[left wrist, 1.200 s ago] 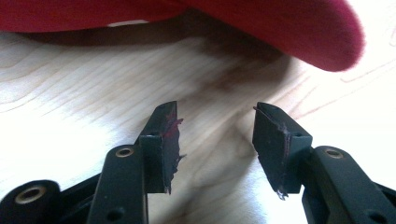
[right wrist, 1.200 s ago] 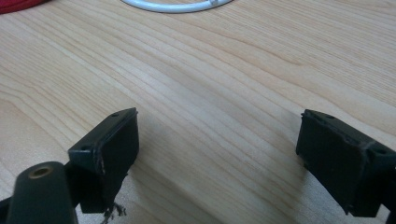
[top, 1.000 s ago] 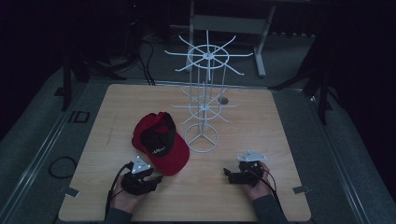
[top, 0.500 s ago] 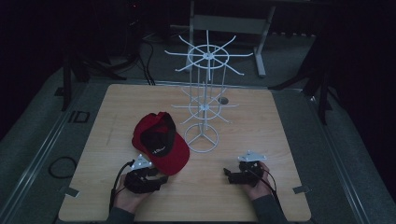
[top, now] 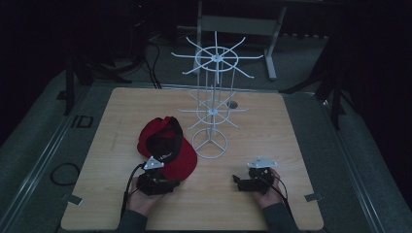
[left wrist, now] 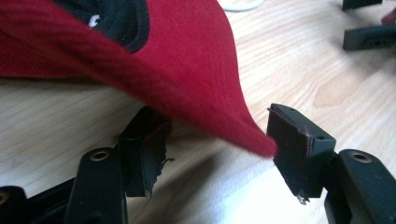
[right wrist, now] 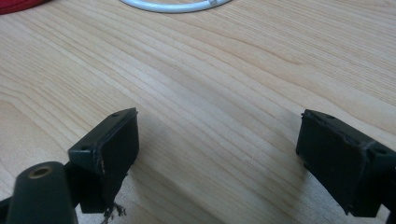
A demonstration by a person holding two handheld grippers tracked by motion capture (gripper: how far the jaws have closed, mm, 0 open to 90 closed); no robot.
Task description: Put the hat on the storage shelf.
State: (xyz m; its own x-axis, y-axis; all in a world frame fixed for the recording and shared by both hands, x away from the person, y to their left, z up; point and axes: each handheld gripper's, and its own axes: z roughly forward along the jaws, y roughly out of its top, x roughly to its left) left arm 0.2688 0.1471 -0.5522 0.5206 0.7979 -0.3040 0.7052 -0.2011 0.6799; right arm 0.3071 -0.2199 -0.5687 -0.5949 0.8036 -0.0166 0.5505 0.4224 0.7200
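Red cap (top: 167, 148) lies on the wooden surface (top: 272, 131), just left of the white wire rack (top: 212, 104), its brim toward the person. Left gripper (top: 170, 184) sits at the brim's near edge; jaws have just been opening. Right gripper (top: 237, 180) rests on the surface near the front edge, well apart from the cap, pointing left.

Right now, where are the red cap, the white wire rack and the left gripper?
red cap (top: 180, 160): high view, on its brim.
white wire rack (top: 209, 144): high view, on its round base ring.
left gripper (left wrist: 210, 144): left gripper view, midway between its open jaws, by the brim's edge.
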